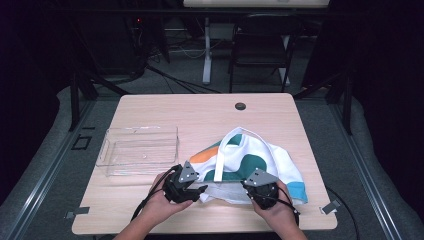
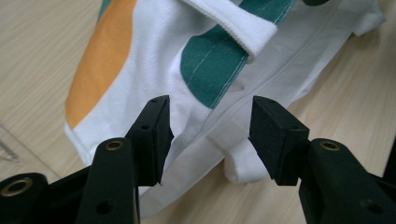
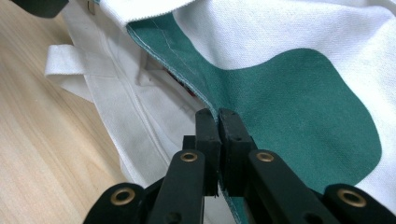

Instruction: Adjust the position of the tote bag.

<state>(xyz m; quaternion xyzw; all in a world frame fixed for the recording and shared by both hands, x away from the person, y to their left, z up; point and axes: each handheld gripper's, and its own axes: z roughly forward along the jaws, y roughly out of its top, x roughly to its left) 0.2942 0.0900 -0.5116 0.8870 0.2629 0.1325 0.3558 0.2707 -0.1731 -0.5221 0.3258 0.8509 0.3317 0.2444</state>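
White cloth tote bag [image 1: 260, 165] with green, orange and blue patches: lies near edge of wooden desk [image 1: 200, 107], right of centre. Soft, light, limp; best held at hemmed rim. Right gripper [image 3: 217, 114] pinches the rim; left gripper [image 2: 210, 135] spread, the bag's edge between its jaws, unpinched.

White cloth bag [image 1: 260, 160] with green, orange (and blue) patches; black tools.

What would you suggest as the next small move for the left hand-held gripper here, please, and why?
Probably ease the left hand-held gripper forward and close it on the bag edge. Its jaws stand open with the white hem between them, pads not pressing, while the right hand-held gripper is already shut on the edge of the green patch.
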